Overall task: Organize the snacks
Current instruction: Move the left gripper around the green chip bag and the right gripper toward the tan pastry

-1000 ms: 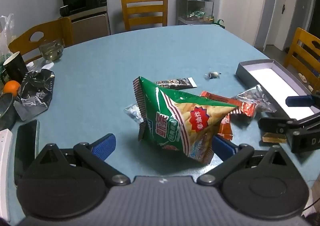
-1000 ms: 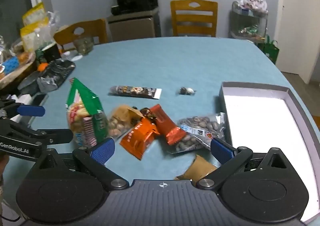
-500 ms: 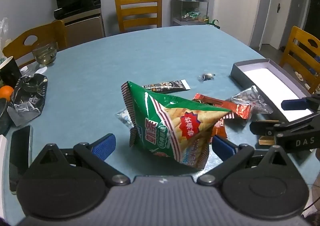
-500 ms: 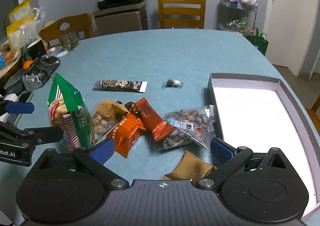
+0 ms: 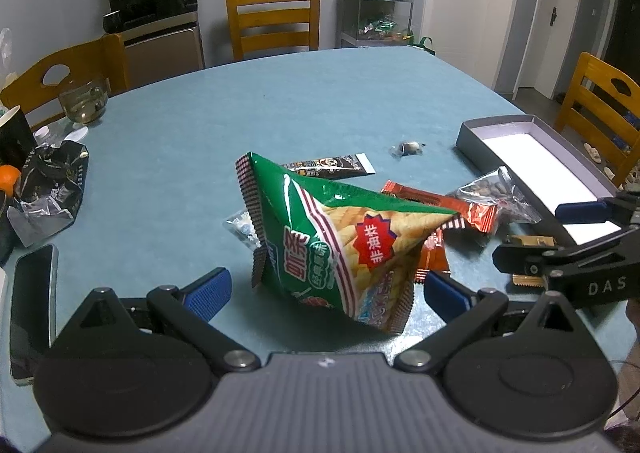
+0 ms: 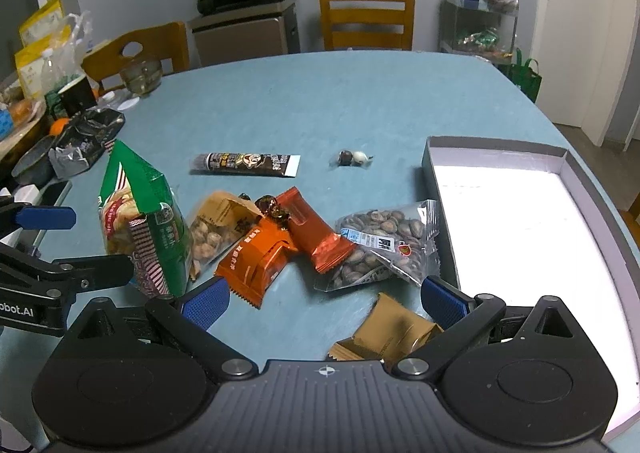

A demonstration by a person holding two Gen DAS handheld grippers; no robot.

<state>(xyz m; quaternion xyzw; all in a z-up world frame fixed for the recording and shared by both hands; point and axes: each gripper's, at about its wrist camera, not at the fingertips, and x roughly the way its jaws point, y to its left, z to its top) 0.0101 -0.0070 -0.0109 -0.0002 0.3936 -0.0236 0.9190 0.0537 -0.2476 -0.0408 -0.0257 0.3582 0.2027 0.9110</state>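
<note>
Home dining room. Round table covered in blue cloth (image 6: 320, 101), wooden slat-back chairs (image 6: 366, 15) around it. Black water dispenser on a grey cabinet (image 6: 244, 5) against the grey wall; glass shelf rack holding plastic bags (image 6: 478, 19) beside a white doorway. Orange fruit (image 5: 8, 177), smartphone (image 5: 32, 309), glass bowl (image 5: 84, 103) at the table edge.

A blue-green surface (image 6: 320, 101) carries a pile of snacks at center: a green chip bag (image 6: 140, 221), orange packets (image 6: 256, 257), a nut bag (image 6: 384, 241). An open grey box (image 6: 496, 145) lies at right, a phone (image 5: 32, 309) at lower left.
</note>
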